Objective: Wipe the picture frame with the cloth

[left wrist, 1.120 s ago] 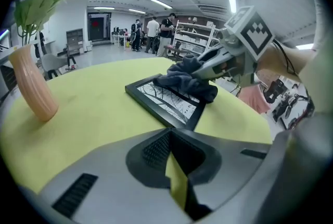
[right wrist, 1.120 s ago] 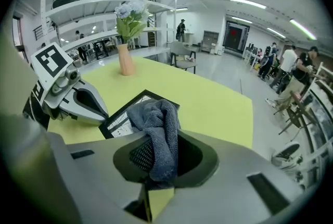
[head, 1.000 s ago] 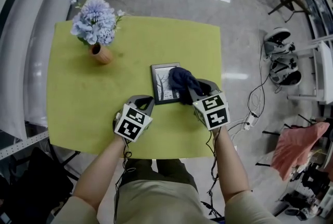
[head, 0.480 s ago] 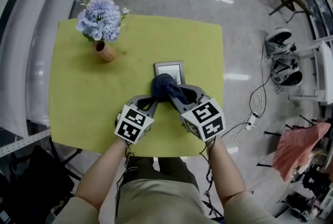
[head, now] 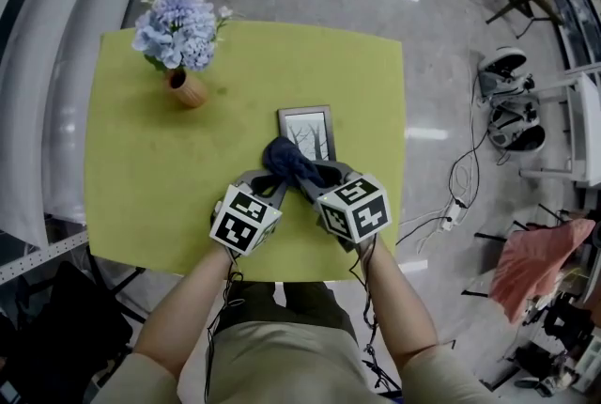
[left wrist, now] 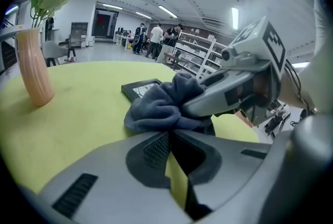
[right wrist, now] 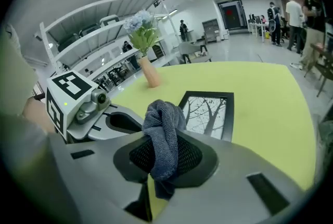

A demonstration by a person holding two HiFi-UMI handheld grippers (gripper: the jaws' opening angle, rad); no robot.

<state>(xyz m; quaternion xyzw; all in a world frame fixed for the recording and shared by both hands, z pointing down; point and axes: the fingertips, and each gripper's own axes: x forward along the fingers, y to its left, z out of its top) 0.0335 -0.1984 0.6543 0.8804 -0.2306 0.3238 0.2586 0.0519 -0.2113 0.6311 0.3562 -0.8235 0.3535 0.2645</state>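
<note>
Dark blue cloth (head: 285,160) clamped in right tongs (head: 302,178), dragged nearer since earlier, now over near edge of picture frame (head: 308,125); more glass uncovered. The left tongs (head: 269,187) closed, empty, just beside cloth on yellow desk (head: 160,177).

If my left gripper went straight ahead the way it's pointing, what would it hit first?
Most likely the bunched dark blue cloth held in the right gripper. It sits right ahead of the shut left gripper, perhaps already touching. The black picture frame lies beyond it.
</note>
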